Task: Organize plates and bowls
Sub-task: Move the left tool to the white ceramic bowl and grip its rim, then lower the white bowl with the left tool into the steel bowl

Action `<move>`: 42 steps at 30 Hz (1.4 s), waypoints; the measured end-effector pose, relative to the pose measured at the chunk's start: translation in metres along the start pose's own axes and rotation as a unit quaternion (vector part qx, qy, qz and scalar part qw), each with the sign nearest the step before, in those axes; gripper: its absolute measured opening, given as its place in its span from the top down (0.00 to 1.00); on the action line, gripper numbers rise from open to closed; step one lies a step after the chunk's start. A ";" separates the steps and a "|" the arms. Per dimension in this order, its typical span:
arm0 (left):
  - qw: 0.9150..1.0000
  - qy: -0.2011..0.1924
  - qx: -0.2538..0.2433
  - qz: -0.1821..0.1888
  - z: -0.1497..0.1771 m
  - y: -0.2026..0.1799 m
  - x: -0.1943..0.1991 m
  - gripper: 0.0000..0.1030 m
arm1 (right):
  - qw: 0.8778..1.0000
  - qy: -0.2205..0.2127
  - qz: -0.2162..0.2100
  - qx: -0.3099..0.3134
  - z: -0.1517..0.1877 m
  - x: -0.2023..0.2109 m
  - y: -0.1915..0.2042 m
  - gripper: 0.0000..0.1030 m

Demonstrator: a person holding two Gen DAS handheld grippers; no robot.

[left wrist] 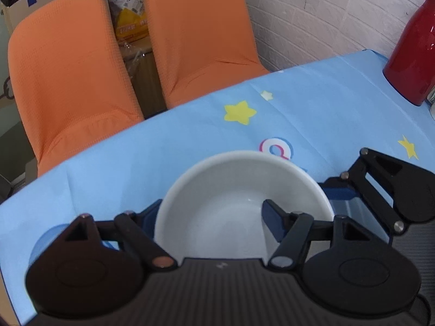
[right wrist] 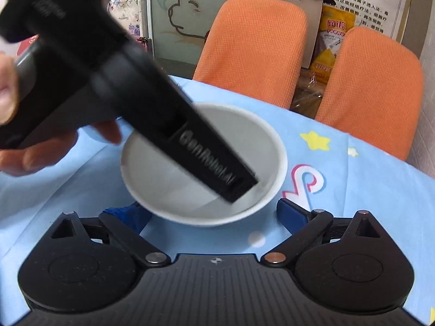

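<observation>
A white bowl (left wrist: 231,190) stands on the blue star-print tablecloth (left wrist: 312,108), right in front of both grippers. My left gripper (left wrist: 212,213) is open. Its left pad sits just outside the bowl's left rim and its right pad hangs inside the bowl, apart from the wall. In the right wrist view the left gripper's black body (right wrist: 152,89) crosses over the bowl (right wrist: 244,141) from the upper left, tip down inside it. My right gripper (right wrist: 210,213) is open, with its fingers either side of the bowl's near edge. Its black linkage (left wrist: 386,187) shows by the bowl's right rim.
Two orange chairs (left wrist: 68,81) (left wrist: 201,40) stand along the table's far edge. A red jug (left wrist: 410,54) sits at the far right of the table, by the white brick wall. A hand (right wrist: 11,97) holds the left gripper. A yellow bag (left wrist: 130,8) leans behind the chairs.
</observation>
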State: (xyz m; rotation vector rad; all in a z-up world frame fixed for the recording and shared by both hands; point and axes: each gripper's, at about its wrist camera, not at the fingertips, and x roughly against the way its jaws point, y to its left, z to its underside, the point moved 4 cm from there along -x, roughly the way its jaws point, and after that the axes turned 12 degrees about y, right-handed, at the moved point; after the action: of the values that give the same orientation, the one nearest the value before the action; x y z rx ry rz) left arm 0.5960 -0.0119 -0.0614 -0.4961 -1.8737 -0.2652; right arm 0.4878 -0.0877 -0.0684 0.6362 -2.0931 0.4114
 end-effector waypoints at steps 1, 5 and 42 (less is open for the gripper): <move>1.000 -0.002 -0.002 0.001 0.002 -0.001 0.001 0.34 | 1.000 -0.005 0.001 0.000 -0.001 0.000 0.000 0.18; 1.000 -0.013 -0.010 0.005 0.007 -0.008 0.008 0.34 | 1.000 -0.029 0.005 0.000 -0.004 0.009 0.003 0.18; 0.998 -0.015 -0.009 0.063 0.195 -0.202 0.097 0.31 | 0.999 -0.013 0.016 -0.029 0.166 0.175 0.091 0.17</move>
State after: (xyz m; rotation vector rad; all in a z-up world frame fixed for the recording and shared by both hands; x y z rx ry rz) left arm 0.3115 -0.0900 -0.0280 -0.6312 -1.8612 -0.1931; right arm 0.2422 -0.1481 -0.0202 0.5785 -2.1349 0.3616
